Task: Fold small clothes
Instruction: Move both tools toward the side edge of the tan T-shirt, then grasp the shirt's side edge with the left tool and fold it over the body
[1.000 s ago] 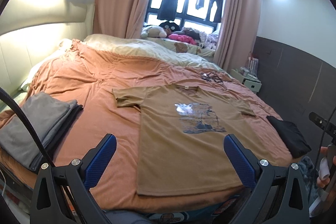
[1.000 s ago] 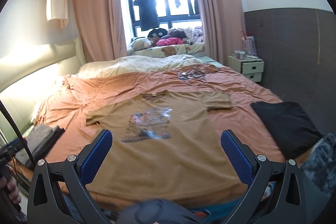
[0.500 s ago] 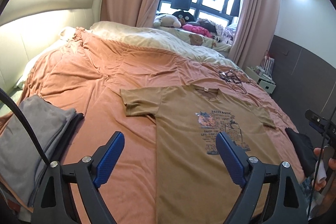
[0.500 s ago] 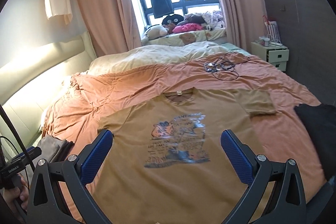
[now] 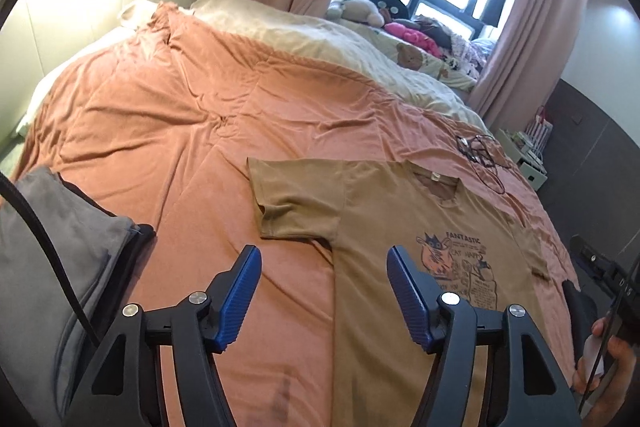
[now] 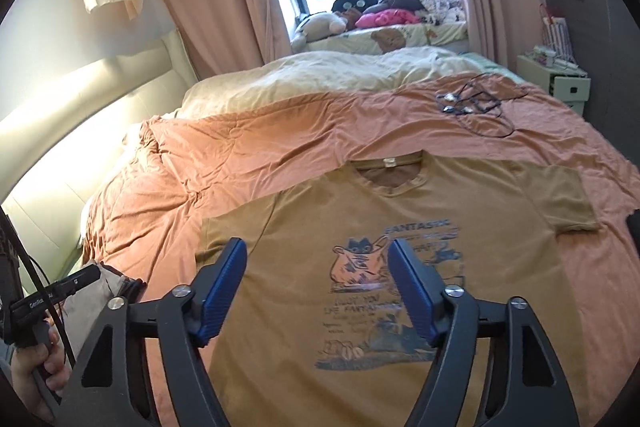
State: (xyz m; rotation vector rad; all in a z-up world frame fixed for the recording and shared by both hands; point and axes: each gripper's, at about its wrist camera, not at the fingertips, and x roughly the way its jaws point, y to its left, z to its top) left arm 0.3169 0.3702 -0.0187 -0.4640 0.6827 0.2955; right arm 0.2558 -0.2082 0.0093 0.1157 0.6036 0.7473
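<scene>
Plainly, tan T-shirt (image 6: 400, 227), print reading "FANTASTIC", flat on bedspread (image 6: 260, 147)

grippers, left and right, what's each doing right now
left gripper: open, jaws closing, nothing between them.
right gripper: open, jaws closing, empty above the t-shirt.

A tan T-shirt (image 6: 400, 227) with a dark cat print lies flat, face up, sleeves spread, on the bed.

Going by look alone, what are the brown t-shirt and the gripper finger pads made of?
Brown t-shirt: soft matte knit, probably cotton jersey; it lies limp with a ribbed collar and a slightly faded print. Finger pads: blue, finely ridged, faintly glossy, likely rubber or moulded plastic; the look cannot settle which.
</scene>
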